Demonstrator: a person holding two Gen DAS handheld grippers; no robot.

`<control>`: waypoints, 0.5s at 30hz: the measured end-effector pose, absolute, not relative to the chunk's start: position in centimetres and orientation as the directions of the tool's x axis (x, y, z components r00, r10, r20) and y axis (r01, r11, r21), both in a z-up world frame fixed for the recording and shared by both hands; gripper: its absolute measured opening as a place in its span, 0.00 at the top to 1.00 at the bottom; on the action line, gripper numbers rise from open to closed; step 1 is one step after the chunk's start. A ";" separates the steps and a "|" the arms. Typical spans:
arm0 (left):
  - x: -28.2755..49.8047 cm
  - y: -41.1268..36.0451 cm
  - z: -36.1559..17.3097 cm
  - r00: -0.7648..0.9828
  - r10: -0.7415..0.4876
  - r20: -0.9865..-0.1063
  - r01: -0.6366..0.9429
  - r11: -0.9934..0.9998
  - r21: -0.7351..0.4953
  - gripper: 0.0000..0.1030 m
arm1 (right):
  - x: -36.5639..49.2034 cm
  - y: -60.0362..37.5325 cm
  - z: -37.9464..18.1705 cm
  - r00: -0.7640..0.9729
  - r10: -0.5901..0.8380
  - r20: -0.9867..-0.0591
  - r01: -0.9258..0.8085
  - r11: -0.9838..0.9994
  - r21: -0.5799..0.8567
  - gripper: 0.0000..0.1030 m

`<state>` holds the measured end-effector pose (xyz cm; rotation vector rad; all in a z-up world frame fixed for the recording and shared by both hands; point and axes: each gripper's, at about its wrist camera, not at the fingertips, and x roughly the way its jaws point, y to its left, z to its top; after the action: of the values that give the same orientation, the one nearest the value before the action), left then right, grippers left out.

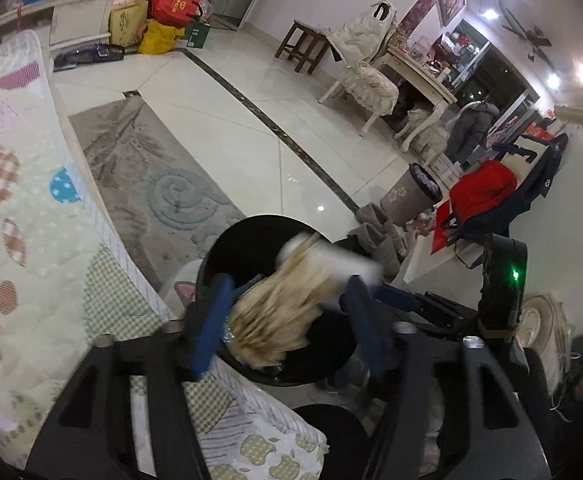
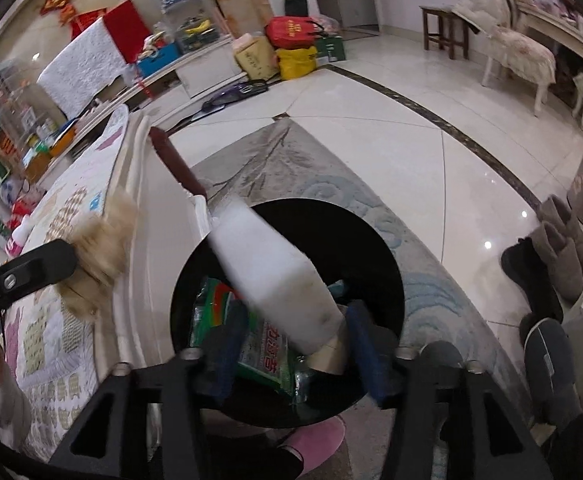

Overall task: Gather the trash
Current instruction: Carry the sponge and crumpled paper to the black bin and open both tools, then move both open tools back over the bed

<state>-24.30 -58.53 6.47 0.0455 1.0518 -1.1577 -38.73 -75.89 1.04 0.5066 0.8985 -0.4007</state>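
1. Your left gripper stands open; the sticks between its pads look released above the bin.
2. Your right gripper gapes too; the white roll tips binward.

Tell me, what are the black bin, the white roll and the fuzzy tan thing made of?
Black bin: probably plastic, with smooth, dark walls. White roll: looks like soft paper on a tan cardboard core, seen at its lower end. Fuzzy tan thing: pale strands like straw or fibre, too blurred to be sure.
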 end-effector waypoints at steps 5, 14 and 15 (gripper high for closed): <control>-24.2 -57.9 6.3 0.010 -0.706 -0.708 0.753 0.471 -0.459 0.40 | -39.0 -75.8 1.2 0.568 -0.111 -0.815 0.530 0.807 0.259 0.35; -24.2 -54.9 7.6 0.103 -0.697 -0.710 0.744 0.528 -0.410 0.40 | -37.5 -73.3 1.9 0.574 -0.100 -0.813 0.492 0.835 0.245 0.35; -24.2 -54.5 7.7 0.116 -0.694 -0.711 0.742 0.536 -0.402 0.40 | -37.3 -72.9 2.1 0.576 -0.100 -0.812 0.485 0.841 0.240 0.35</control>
<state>-24.25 -54.45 7.72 0.0577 1.0040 -1.0521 -37.32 -72.89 2.08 0.4720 0.8990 -0.3573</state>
